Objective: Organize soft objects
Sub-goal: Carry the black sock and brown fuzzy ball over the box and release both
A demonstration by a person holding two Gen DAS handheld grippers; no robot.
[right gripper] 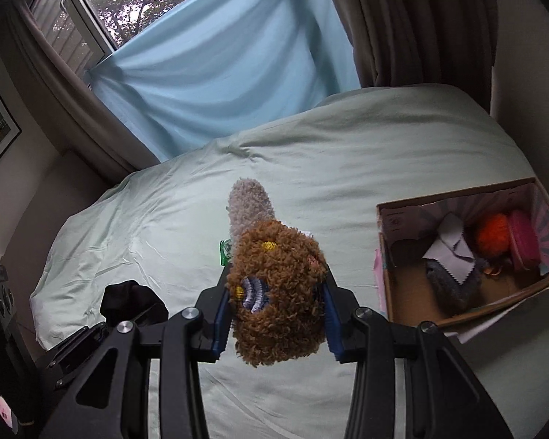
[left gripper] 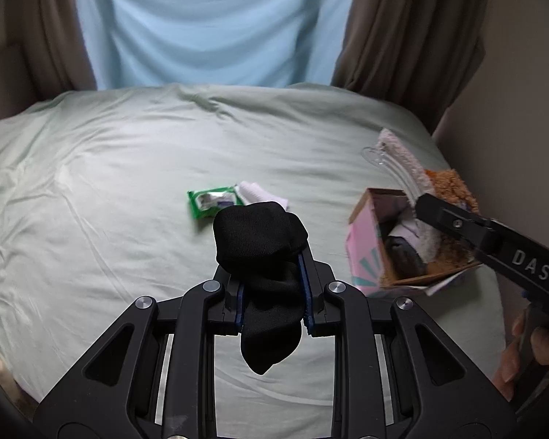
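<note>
Sock (left gripper: pixel 261 256), black, limp, light: left claw (left gripper: pixel 272 285) grasps it mid-length, ends drooping. Right claw (right gripper: pixel 276 314) clenched on fuzzy brown slipper-sock (right gripper: pixel 278 289); compressible, grip-friendly.

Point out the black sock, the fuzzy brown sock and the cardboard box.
black sock (left gripper: pixel 260 234): left wrist view, on its bunched upper part above the blue pads.
fuzzy brown sock (right gripper: pixel 278 292): right wrist view, on its brown middle.
cardboard box (right gripper: pixel 457 197): right wrist view, on its far rim.
</note>
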